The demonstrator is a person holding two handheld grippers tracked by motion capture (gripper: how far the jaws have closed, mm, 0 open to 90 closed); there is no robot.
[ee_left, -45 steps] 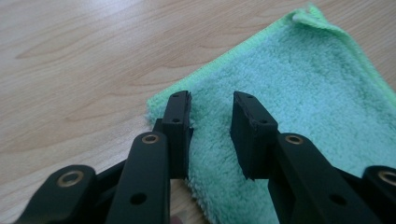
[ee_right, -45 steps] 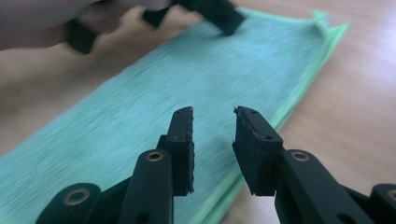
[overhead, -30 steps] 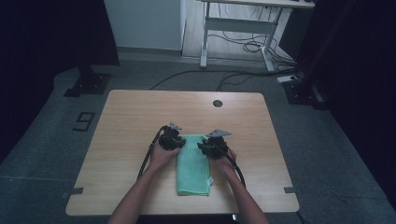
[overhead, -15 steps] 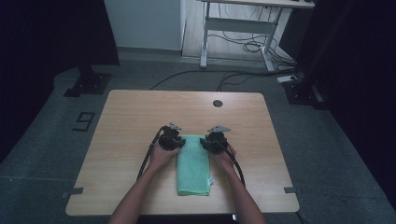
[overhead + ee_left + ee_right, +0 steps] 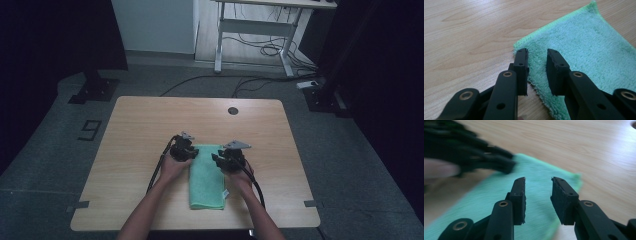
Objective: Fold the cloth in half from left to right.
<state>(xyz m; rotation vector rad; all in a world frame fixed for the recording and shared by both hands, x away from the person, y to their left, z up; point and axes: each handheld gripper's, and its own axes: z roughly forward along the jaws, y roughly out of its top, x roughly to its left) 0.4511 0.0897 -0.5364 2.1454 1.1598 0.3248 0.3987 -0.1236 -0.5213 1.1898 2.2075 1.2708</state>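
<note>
Towel [image 5: 207, 175] folding by the look of it: a green terry cloth, already doubled into a long narrow strip, lies on the near half of the wooden counter [image 5: 150, 125], running from near to far. Both hands sit at its far end, one at each corner, which makes sense if the plan is to pick up that short edge evenly and bring it toward the near end.

Left tongs [image 5: 537, 53] hover right at the far left corner with the jaws partly apart. One pad is at the fringe of the cloth and the other is over the pile, so nothing is pinched yet. It looks lined up to bite the corner.

Right tongs [image 5: 538, 180] are over the far right corner, jaws also apart with only cloth and counter showing through the gap, and they have just been opening a little. No grip there either. The right gripper view is blurry, with the left hand's gripper off to the side.

My guess is both close on their corners next, then lift together so the fold stays square.
</note>
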